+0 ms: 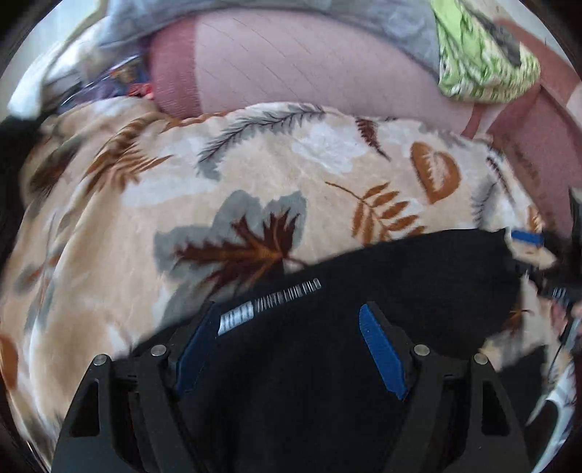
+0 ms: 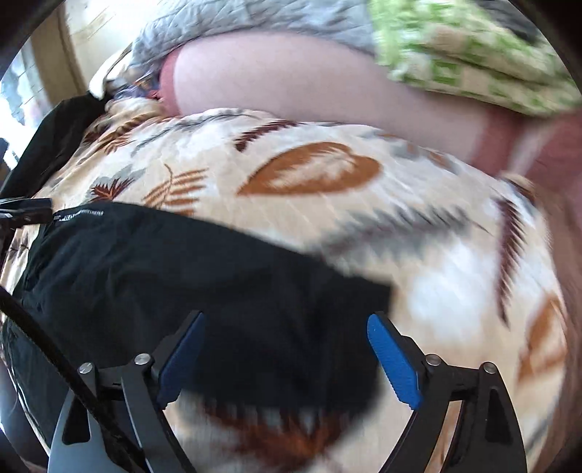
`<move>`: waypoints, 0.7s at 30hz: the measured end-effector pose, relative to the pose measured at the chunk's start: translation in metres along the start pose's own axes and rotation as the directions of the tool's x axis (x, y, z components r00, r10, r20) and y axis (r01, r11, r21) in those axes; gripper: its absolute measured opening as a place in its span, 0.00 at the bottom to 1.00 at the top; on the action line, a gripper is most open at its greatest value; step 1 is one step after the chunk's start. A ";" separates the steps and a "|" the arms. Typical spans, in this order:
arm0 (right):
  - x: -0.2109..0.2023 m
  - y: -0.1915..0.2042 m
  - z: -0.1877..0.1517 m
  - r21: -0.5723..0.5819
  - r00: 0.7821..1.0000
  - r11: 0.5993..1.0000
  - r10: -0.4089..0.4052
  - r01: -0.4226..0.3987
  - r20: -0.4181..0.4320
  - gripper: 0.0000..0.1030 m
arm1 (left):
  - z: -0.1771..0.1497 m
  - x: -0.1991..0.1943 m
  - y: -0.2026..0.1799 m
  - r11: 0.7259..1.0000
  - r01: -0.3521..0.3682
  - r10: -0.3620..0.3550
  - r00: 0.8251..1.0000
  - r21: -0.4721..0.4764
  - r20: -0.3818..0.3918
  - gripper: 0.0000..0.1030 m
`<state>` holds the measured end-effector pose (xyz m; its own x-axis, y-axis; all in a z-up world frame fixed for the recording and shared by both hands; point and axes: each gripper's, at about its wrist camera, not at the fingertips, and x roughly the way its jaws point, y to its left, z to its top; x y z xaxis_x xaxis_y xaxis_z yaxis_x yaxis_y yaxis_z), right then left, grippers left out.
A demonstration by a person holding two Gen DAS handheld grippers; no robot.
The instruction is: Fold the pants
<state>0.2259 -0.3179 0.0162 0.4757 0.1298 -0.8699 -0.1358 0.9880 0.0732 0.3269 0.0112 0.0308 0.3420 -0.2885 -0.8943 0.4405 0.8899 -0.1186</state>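
Leaf-print blanket (image 1: 254, 174), pink bedsheet (image 1: 309, 69) behind

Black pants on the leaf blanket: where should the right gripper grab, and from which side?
Take the black pants at the free corner near, coming in from the robot's right over the leaf blanket. That edge lies flat and exposed, and the open right gripper already straddles it. Blur hides the hem detail.

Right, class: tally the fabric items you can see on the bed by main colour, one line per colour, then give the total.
Black: 1, the pants
Beige leaf-print: 1, the blanket
Pink: 1, the pillow
Grey: 1, the quilt
Green-patterned: 1, the cloth
Total: 5
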 end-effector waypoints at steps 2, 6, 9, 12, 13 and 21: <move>0.023 -0.003 0.019 -0.007 1.000 1.000 0.024 -0.024 -0.018 0.82 | 0.010 0.019 0.001 1.000 0.009 -0.009 1.000 0.029 -0.015 0.76; 0.055 -0.006 0.041 0.018 0.994 0.994 0.105 -0.105 -0.037 0.82 | 0.018 0.053 0.003 0.997 0.051 -0.046 0.996 0.062 -0.070 0.76; 0.072 -0.005 0.048 0.020 0.987 0.989 0.150 -0.149 -0.057 0.83 | 0.019 0.065 -0.002 0.991 0.050 -0.042 0.997 0.125 -0.066 0.83; 0.081 0.002 0.051 -0.006 0.987 0.989 0.146 -0.147 -0.062 0.84 | 0.019 0.067 -0.008 0.987 0.025 -0.012 0.997 0.161 -0.077 0.79; 0.081 0.006 0.052 -0.024 0.987 0.989 0.146 -0.148 -0.067 0.83 | 0.020 0.067 -0.010 0.986 0.025 -0.013 0.997 0.167 -0.073 0.71; 0.064 0.036 0.033 -0.096 0.985 0.983 0.149 -0.157 -0.081 0.06 | 0.006 0.031 -0.025 0.983 0.039 -0.040 0.999 0.180 0.000 0.06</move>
<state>0.2798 -0.2710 -0.0204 0.3782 0.2687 -0.8858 -0.2911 0.9429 0.1617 0.3319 -0.0224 0.0086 0.3244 -0.3238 -0.8888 0.5957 0.7998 -0.0739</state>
